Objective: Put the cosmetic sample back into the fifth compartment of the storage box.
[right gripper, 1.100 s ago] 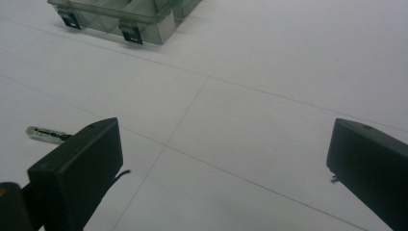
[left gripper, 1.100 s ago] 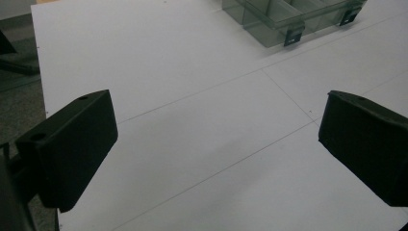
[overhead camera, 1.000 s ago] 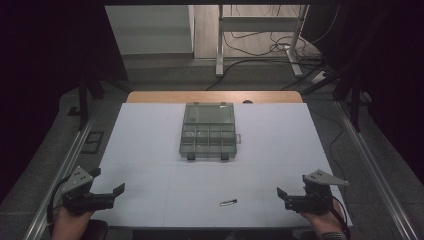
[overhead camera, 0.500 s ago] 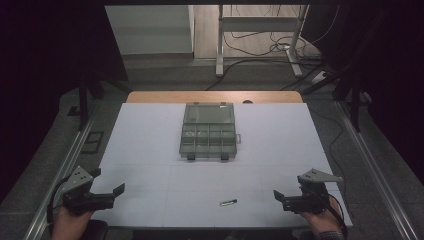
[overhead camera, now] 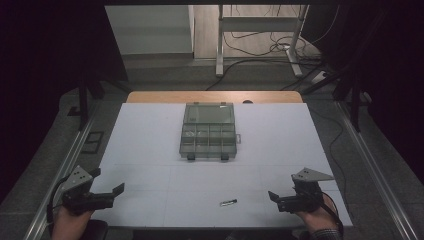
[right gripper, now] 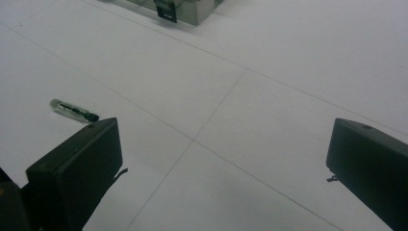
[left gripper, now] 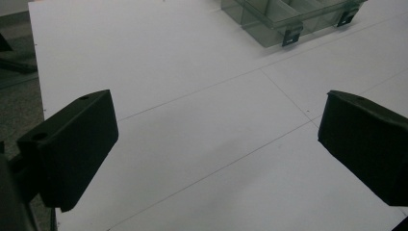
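Both jaws open, nothing held

My left gripper (overhead camera: 107,194) sits at the near left of the table (overhead camera: 150,130), jaws wide apart. The box (overhead camera: 208,131) lies mid-table, farther off. A small vial (overhead camera: 228,202) lies near, just left of my right gripper (overhead camera: 278,198), also spread open.
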The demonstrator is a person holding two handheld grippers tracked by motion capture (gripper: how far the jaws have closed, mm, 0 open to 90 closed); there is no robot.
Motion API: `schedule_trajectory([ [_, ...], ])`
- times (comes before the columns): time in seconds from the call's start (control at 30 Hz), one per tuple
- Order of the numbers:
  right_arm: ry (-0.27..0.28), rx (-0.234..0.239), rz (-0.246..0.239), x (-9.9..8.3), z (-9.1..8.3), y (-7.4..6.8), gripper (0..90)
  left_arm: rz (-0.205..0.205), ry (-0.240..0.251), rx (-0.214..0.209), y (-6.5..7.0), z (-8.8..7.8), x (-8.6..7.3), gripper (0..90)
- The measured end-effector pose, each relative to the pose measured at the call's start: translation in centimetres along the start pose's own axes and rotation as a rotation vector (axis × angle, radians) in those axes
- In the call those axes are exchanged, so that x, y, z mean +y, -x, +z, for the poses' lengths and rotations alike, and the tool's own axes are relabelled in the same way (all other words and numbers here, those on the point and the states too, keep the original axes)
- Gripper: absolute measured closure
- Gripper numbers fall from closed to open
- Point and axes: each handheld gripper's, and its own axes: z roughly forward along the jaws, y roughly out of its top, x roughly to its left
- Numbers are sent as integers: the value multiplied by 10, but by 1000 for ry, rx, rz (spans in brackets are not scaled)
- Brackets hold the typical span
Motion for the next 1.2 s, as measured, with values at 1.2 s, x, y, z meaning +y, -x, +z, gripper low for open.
schedule_trajectory([
  [1.2, -73, 140, -106, 19, 26, -25, 0, 0, -5, -2, 0, 1, 0, 10],
])
